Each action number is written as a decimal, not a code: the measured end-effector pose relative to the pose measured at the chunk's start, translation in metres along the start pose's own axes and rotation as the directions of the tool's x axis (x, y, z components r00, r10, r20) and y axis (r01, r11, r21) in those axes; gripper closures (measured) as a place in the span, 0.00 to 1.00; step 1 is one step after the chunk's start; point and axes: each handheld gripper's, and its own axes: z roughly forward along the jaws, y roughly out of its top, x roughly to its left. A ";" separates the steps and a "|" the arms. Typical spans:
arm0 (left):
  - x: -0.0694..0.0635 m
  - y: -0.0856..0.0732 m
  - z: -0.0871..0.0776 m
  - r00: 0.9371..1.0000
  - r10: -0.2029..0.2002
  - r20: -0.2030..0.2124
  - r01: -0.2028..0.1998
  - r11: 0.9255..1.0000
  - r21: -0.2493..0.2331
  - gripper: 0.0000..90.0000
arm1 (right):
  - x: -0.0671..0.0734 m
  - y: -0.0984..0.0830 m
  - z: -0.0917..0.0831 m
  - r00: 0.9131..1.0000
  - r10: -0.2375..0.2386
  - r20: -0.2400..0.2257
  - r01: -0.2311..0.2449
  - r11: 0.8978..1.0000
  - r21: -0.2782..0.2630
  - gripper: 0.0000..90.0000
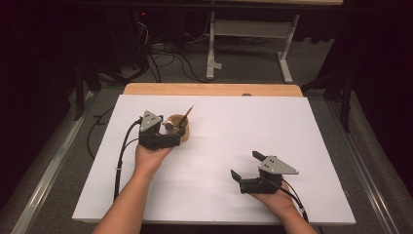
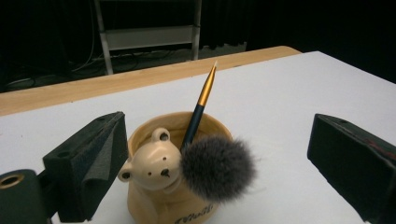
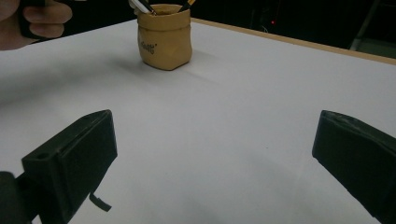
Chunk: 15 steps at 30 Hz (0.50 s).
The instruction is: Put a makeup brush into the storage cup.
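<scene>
I count one tan bear cup (image 2: 173, 186), one makeup brush (image 2: 205, 158) in it, and my two claws (image 1: 176, 132) (image 1: 246, 165) on one tabletop (image 1: 234, 126)

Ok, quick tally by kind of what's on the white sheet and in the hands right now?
Tan bear-face cup: 1
Makeup brush leaning in the cup, bristles hanging over the rim: 1
Grippers, both open and holding nothing: 2, left gripper and right gripper
Total: 4

White sheet (image 1: 214, 146) spread under both claws, wooden table edge (image 1: 209, 89) showing beyond the left claw, grey carpeted floor (image 1: 253, 58) past it, tangled black cables (image 1: 160, 58) far ahead of the left claw, white metal stand (image 1: 251, 29) far ahead of the right claw
</scene>
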 end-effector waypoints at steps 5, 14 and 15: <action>0.001 -0.007 -0.004 1.000 -0.014 0.004 0.014 1.000 0.006 0.06 | 0.000 0.000 0.000 1.000 -0.002 -0.002 0.002 1.000 0.000 0.01; 0.001 -0.016 -0.011 1.000 -0.020 0.011 0.020 1.000 0.019 0.06 | 0.000 0.000 -0.001 1.000 0.000 0.001 0.000 1.000 -0.005 0.01; 0.000 -0.017 -0.012 1.000 -0.019 0.011 0.019 1.000 0.021 0.06 | 0.000 0.001 -0.001 1.000 0.000 0.000 0.000 1.000 -0.006 0.01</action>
